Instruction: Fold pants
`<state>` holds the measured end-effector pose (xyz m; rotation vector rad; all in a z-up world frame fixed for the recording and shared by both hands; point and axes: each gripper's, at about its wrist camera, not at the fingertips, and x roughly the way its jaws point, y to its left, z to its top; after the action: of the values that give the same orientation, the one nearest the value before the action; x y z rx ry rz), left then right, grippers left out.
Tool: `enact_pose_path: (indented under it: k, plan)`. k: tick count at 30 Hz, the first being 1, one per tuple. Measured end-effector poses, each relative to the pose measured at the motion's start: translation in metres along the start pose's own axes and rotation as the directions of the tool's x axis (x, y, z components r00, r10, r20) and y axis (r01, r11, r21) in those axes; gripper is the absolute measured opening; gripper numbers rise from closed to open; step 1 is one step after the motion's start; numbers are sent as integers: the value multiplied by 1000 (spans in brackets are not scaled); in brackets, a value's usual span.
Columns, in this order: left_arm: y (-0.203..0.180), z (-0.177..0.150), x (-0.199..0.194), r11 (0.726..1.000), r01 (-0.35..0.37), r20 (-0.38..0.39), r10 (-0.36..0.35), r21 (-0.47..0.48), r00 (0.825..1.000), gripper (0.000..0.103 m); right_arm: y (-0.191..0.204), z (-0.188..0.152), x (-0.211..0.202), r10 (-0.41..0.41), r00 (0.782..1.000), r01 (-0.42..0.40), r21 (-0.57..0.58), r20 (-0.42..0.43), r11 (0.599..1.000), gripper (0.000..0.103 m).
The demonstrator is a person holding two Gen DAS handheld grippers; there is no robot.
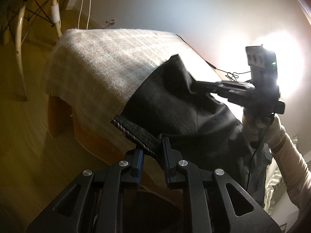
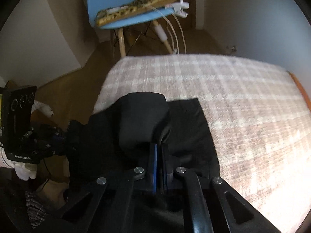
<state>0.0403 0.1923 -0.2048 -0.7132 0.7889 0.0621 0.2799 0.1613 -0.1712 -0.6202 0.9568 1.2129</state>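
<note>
Black pants (image 1: pixel 175 104) hang between both grippers, partly draped over a table covered with a pale checked blanket (image 1: pixel 101 62). My left gripper (image 1: pixel 152 147) is shut on the pants' waistband edge, which shows a striped inner trim (image 1: pixel 124 129). My right gripper (image 2: pixel 158 147) is shut on a bunched fold of the pants (image 2: pixel 143 120); it also shows in the left wrist view (image 1: pixel 196 86), lifted at the far side of the cloth. In the right wrist view the left gripper (image 2: pixel 64 136) is at the left, gripping the dark fabric beside the table edge.
A blue chair (image 2: pixel 120 5) with a patterned cushion (image 2: pixel 136 5) and white cables stands beyond the blanket-covered table (image 2: pixel 233 97). Wooden floor (image 1: pixel 23 116) lies to the left. A bright lamp glare (image 1: pixel 287 64) fills the right of the left wrist view.
</note>
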Motion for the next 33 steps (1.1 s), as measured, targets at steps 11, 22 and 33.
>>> enact_pose_path:
  k: [11, 22, 33]
  plan:
    - [-11, 14, 0, 998, -41, 43, 39, 53, 998, 12, -36, 5, 6, -132, 991, 133, 106, -19, 985, 1]
    - [25, 12, -31, 997, -61, 48, 64, -56, 997, 12, -56, 1, 2, -190, 980, 197, 187, -53, 962, 34]
    - [34, 14, -9, 969, 107, 7, -108, -223, 994, 65, -45, -46, -111, -227, 969, 185, 315, 103, 931, 58]
